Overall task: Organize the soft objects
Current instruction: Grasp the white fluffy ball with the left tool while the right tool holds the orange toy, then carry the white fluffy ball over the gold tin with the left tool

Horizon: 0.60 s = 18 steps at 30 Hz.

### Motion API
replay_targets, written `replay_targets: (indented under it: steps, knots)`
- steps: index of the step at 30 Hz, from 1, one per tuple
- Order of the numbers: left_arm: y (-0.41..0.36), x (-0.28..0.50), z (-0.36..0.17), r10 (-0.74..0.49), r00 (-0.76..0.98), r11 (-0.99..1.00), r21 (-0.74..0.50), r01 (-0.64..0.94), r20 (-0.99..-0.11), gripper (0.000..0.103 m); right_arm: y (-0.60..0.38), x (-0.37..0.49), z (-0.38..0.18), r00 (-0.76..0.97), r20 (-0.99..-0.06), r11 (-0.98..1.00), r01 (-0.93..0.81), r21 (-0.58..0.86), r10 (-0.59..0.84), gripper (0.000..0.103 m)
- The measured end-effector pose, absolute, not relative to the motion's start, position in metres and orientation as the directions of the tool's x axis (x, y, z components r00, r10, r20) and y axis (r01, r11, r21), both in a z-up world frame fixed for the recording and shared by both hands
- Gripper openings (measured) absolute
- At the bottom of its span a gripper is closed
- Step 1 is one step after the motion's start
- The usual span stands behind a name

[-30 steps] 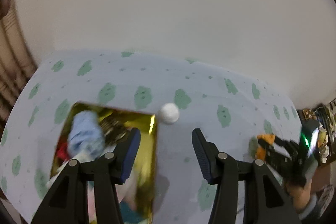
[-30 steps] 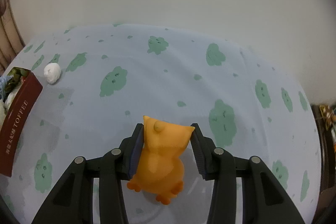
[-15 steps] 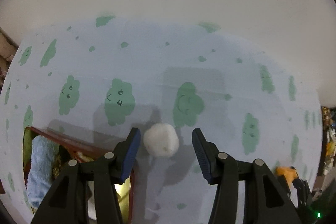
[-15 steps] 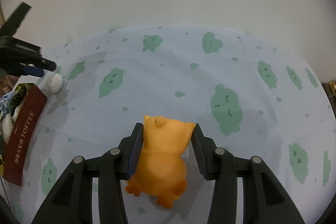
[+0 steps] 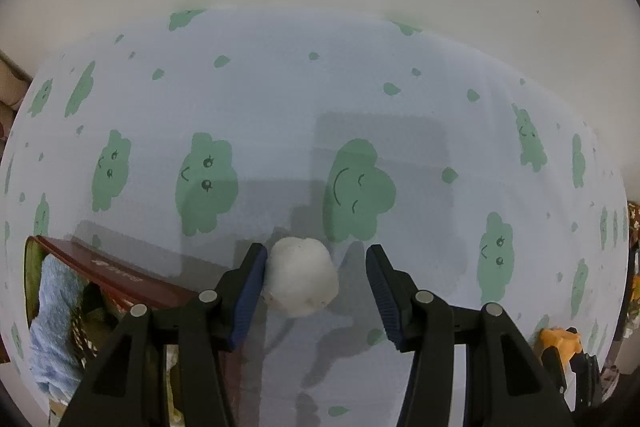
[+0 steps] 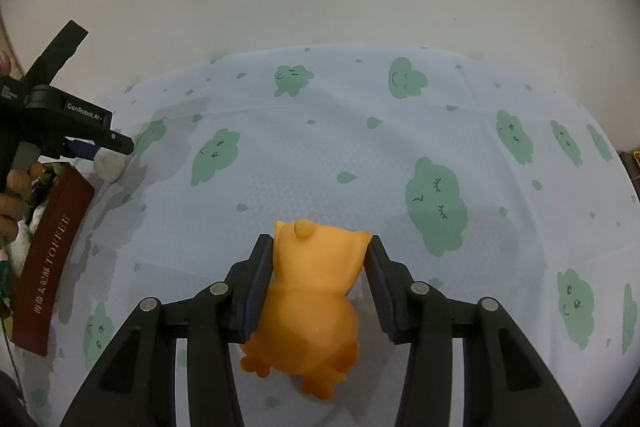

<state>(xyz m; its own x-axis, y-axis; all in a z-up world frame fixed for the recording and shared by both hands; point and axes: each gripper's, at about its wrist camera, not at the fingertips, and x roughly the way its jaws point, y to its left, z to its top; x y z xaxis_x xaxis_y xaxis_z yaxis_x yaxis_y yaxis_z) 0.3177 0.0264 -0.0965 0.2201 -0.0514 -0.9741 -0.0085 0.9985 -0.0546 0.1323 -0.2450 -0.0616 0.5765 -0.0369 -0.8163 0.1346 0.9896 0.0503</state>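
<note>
The white ball (image 5: 302, 281) is being straddled on the patterned cloth (image 5: 280, 107) by the left gripper (image 5: 316, 289), its jaws standing apart: the left pad is touching the ball, and a gap is being left at the right pad. The orange toy (image 6: 316, 299) is being clamped by the right gripper (image 6: 320, 291). The box lettering (image 6: 52, 259) (TOFFEE) is being shown legibly in the right wrist view only; the blue towel (image 5: 54, 327) inside the red box (image 5: 120, 279) is being shown clearly in the left wrist view only.
</note>
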Motion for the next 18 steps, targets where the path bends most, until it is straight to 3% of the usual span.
replay_targets:
  steps: [1,2,10,18]
  knots:
    - [0.027,0.317,-0.097,-0.043,0.226,0.999,-0.047,-0.014,-0.973,0.042,-0.245,0.132,-0.062,0.576,-0.817,0.989,0.136,0.052,-0.036,0.043]
    - [0.028,0.315,-0.097,-0.034,0.228,0.999,-0.039,-0.018,-0.973,0.024,-0.245,0.132,-0.062,0.575,-0.817,0.989,0.136,0.054,-0.035,0.043]
    - [0.037,0.298,-0.078,-0.072,0.262,0.997,-0.077,-0.009,-0.962,0.023,-0.245,0.133,-0.063,0.574,-0.818,0.989,0.137,0.054,-0.035,0.043]
    - [0.039,0.264,-0.024,-0.103,0.343,0.995,-0.095,0.042,-0.934,0.023,-0.246,0.135,-0.062,0.573,-0.819,0.988,0.143,0.062,-0.031,0.043]
